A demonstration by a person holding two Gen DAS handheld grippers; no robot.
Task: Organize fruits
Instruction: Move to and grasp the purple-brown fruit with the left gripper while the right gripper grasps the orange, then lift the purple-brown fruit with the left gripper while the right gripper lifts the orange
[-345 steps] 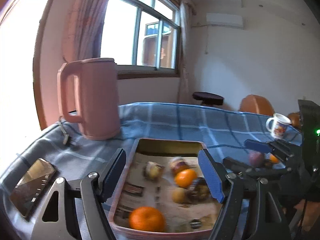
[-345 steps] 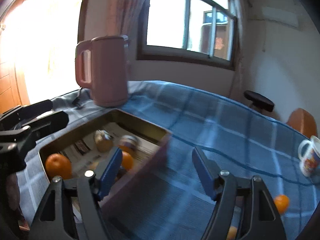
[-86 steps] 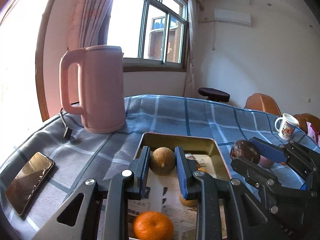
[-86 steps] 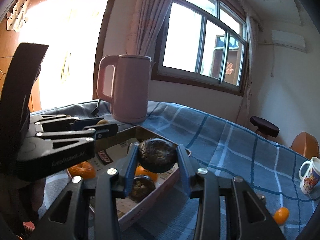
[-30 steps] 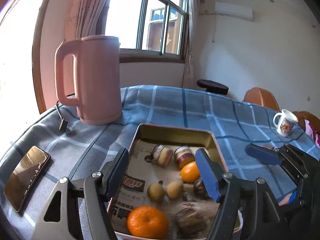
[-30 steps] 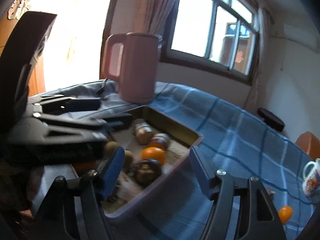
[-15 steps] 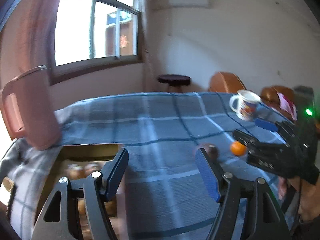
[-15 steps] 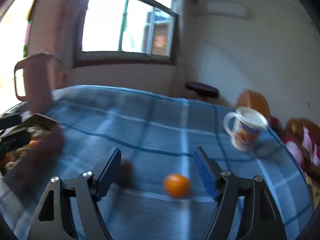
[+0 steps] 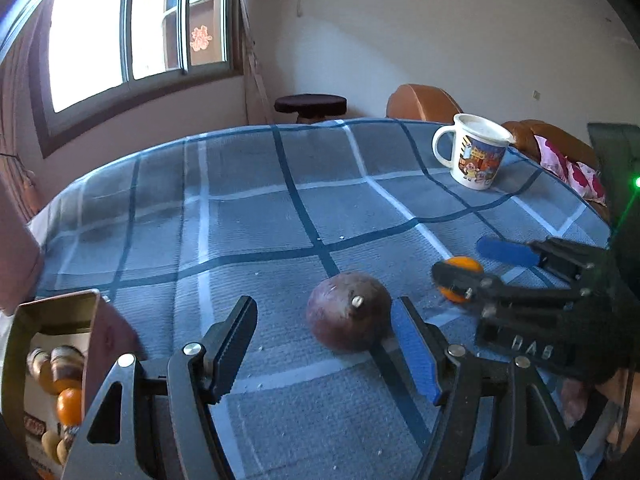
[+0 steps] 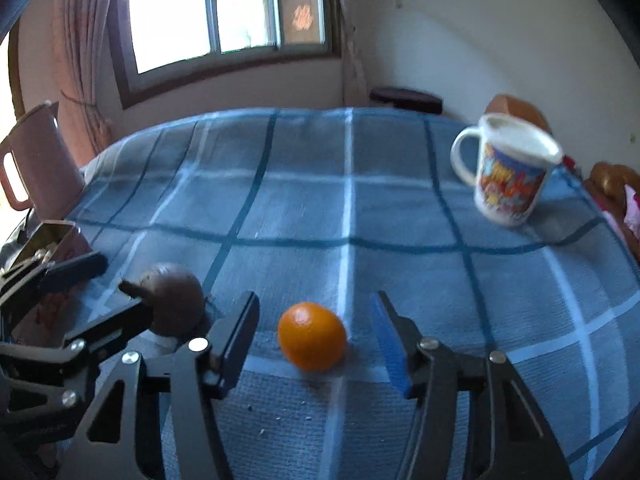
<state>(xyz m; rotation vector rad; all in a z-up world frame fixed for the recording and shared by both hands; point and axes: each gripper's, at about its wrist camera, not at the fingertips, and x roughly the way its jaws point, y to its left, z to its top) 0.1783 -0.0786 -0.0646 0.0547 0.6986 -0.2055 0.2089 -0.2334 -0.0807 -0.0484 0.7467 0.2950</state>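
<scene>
Left wrist view: the left gripper (image 9: 324, 344) has its jaws wide apart around a round, dull purple fruit (image 9: 349, 311) on the woven checked tabletop (image 9: 248, 216).

Right wrist view: the right gripper (image 10: 316, 334) has its jaws spread around a smooth orange (image 10: 312, 336); neither jaw touches it.

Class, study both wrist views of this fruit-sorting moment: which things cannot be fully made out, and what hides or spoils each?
- Tray, left wrist view: cut off by the frame edge; most fruit inside unseen.
- Orange, left wrist view: lower part hidden behind the right gripper's finger.
- Pink kettle, right wrist view: cropped at the frame edge.
- Mug, right wrist view: print blurred, unreadable.
- Purple fruit, right wrist view: partly covered by the left gripper's finger.
</scene>
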